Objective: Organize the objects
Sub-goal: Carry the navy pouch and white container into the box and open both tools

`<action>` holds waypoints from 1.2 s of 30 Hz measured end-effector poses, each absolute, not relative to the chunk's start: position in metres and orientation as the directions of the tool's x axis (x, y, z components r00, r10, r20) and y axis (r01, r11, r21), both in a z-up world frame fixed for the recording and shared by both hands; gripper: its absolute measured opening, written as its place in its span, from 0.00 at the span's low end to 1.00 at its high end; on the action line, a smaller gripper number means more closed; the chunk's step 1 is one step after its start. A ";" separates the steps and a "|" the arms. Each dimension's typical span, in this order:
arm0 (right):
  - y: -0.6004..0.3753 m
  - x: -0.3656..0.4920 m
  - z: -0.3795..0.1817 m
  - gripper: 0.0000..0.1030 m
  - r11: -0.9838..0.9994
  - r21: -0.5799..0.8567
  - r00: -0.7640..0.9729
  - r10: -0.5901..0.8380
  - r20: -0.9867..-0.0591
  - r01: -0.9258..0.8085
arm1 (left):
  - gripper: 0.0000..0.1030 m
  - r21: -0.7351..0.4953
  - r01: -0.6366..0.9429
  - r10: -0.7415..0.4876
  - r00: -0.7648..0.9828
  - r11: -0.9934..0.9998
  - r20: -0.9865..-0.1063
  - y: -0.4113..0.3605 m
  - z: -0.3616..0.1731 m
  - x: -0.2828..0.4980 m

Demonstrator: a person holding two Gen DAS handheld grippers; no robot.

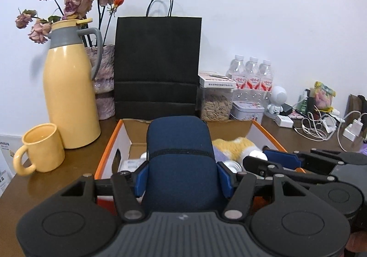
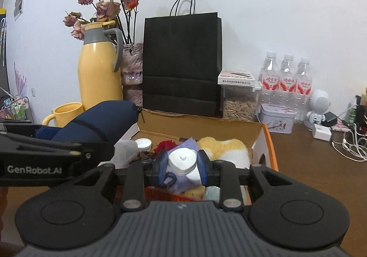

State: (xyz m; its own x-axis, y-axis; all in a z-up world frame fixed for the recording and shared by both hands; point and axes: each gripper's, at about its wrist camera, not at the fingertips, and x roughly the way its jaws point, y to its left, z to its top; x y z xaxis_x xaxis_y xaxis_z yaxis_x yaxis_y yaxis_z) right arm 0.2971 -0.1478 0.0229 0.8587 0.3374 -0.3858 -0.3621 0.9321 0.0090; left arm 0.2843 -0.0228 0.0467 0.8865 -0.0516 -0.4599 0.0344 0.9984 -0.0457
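Navy pouch [image 1: 181,165] in left gripper [image 1: 182,175]; right gripper [image 2: 182,163] apparently clamps white bottle [image 2: 182,161].

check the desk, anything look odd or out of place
The roses behind the yellow jug are dried out and drooping. At the desk's far right, chargers and white cables lie in a tangle. Nothing looks spilled or broken.

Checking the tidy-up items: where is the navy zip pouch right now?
The navy zip pouch is clamped in the left gripper, held over the near end of the orange-edged cardboard box, with the yellow mug to its left.
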 end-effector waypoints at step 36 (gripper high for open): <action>-0.144 0.374 0.009 1.00 0.956 -0.010 0.866 0.259 -0.428 -0.292 | 1.00 -0.009 -0.036 0.029 0.894 0.999 -0.448 -0.004 0.033 0.364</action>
State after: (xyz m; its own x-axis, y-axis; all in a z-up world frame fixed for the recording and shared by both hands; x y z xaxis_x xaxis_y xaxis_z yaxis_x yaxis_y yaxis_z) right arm 0.3735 -0.1445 0.0088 0.8656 0.2594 -0.4283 -0.2916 0.9565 -0.0100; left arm 0.3644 -0.0035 0.0327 0.8937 0.0286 -0.4478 -0.0365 0.9993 -0.0090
